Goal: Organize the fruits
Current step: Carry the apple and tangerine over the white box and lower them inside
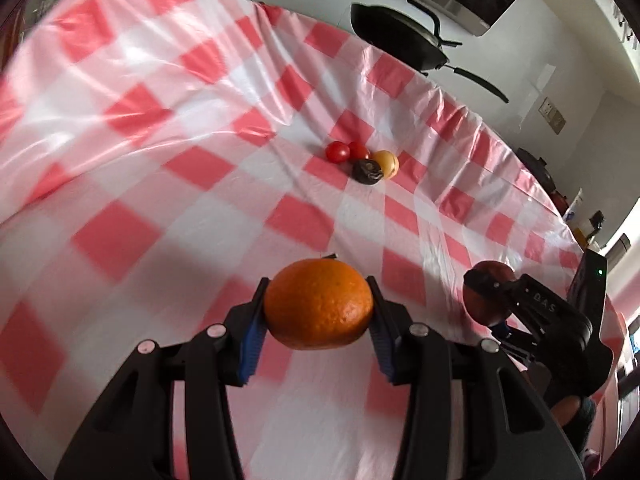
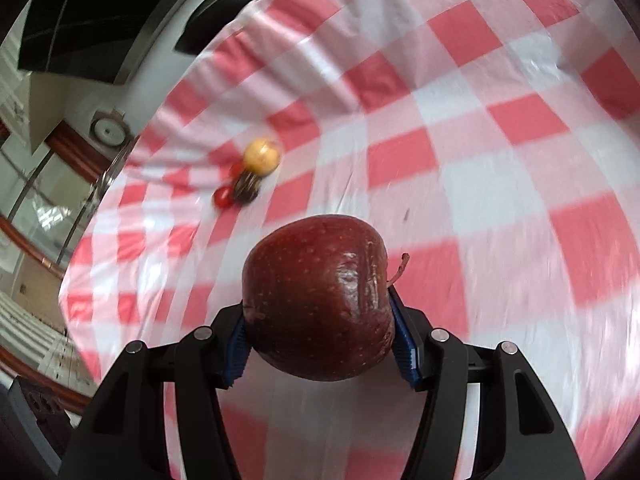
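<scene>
The bench (image 1: 168,184) lies open under its checked cloth from nine to twelve o'clock in the left wrist view. The one obstacle on it is a tight cluster at one o'clock: two red tomatoes (image 1: 337,151), a dark fruit (image 1: 367,172) and a yellow fruit (image 1: 386,162), touching one another. At three o'clock the right gripper (image 1: 486,300), with its apple (image 1: 482,306), blocks that side. Black pans (image 1: 400,36) stand beyond the far edge.

I'm in a home kitchen: a black wok (image 1: 396,36) beneath a range hood (image 2: 86,20), beside my table's red-checked plastic tablecloth (image 1: 168,128).
</scene>
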A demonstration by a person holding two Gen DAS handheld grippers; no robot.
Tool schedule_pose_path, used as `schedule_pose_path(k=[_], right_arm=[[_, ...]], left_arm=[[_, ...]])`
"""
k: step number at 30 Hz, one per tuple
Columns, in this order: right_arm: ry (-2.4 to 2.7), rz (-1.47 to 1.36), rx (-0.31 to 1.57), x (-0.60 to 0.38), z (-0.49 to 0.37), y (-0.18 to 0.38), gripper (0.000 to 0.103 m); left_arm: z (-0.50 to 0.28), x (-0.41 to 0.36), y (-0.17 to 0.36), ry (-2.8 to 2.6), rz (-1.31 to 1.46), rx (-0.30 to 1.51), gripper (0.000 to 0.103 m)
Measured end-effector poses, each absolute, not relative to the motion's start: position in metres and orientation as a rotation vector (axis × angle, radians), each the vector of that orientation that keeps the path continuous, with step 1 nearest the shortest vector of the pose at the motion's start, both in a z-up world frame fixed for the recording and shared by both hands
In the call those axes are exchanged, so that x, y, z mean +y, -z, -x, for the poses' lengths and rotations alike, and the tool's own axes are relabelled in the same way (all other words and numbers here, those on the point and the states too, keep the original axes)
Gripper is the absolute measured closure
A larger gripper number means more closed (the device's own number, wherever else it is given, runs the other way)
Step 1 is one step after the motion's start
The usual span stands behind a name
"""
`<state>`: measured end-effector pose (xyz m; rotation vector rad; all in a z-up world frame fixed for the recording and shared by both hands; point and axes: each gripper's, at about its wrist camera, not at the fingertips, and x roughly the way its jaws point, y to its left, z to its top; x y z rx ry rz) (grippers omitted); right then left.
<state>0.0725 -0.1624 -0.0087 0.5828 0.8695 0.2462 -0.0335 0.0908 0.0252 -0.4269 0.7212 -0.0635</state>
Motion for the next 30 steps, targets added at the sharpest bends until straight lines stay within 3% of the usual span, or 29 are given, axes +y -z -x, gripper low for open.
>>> schedule_pose_path(k=[12,30], right_arm=[[-0.509,-0.384,0.818,-0.053,0.041,-0.03,0.045],[-0.975,0.057,0.828,0.117,0.169,-0.039,0.045]], left_arm=[[0.166,0.177,-0.035,-0.053,0.319,0.641,0.057],[0.287,0.327,-0.008,-0.315,0.477,0.583,0.057]])
